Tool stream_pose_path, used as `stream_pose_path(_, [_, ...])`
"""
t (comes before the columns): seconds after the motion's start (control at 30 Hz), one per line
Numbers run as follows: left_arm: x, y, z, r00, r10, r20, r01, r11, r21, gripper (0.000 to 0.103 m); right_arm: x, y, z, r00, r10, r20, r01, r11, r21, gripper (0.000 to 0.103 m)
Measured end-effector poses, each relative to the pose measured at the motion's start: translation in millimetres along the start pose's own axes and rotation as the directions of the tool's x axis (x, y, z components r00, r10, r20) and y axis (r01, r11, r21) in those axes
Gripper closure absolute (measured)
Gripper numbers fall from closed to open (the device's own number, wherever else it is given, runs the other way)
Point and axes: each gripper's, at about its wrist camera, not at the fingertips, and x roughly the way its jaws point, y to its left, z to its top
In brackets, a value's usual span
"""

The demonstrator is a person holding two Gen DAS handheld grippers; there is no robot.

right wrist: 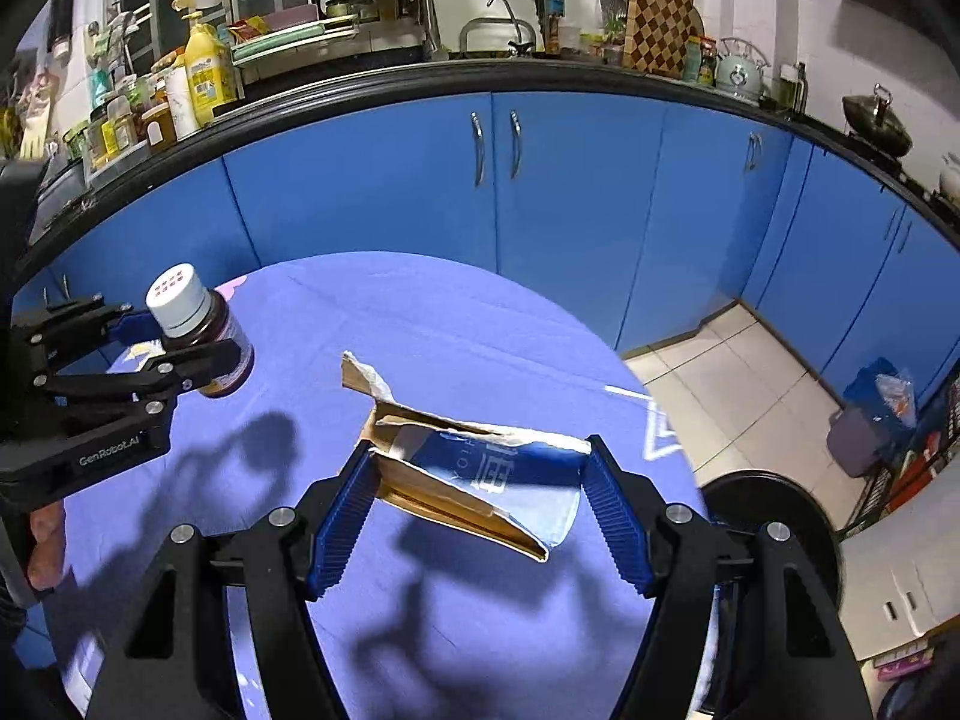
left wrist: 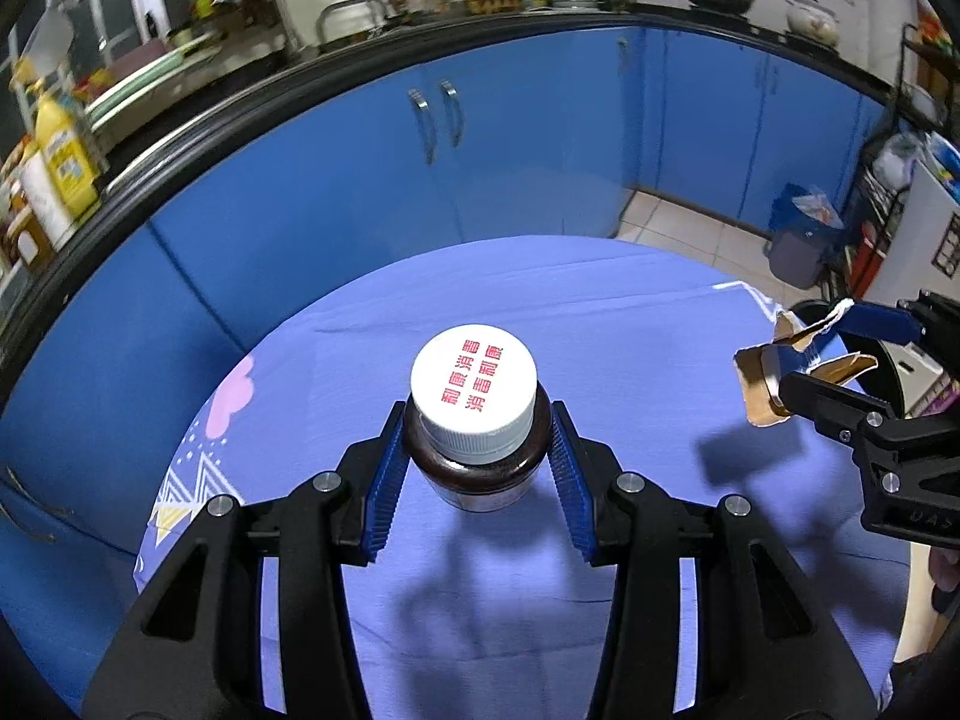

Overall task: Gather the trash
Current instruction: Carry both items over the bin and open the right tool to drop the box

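Observation:
My left gripper [left wrist: 477, 441] is shut on a brown bottle [left wrist: 480, 468] with a white cap printed in red, held above the blue tablecloth [left wrist: 600, 330]. The bottle also shows at the left of the right wrist view [right wrist: 210, 339]. My right gripper [right wrist: 477, 477] is shut on a torn, flattened cardboard box [right wrist: 474, 474], blue outside and brown inside, held above the cloth. The box also shows at the right edge of the left wrist view [left wrist: 780, 372].
Blue kitchen cabinets [right wrist: 570, 192] under a cluttered black counter [right wrist: 420, 69] curve behind the table. A grey bin with a blue bag [left wrist: 801, 240] stands on the tiled floor at the right. A black round lid or stool [right wrist: 774, 516] sits beside the table's right edge.

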Motion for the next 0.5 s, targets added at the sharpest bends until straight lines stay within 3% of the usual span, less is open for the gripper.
stream_pose_path(0.5, [-13.4, -95.3, 23.7, 0.999, -0.025, 0.027, 0.02, 0.984, 0.178, 0.056, -51.7, -61.1, -26.3, 0.995, -0.09, 0.051, 0.091, 0.996, -0.017, 0.036])
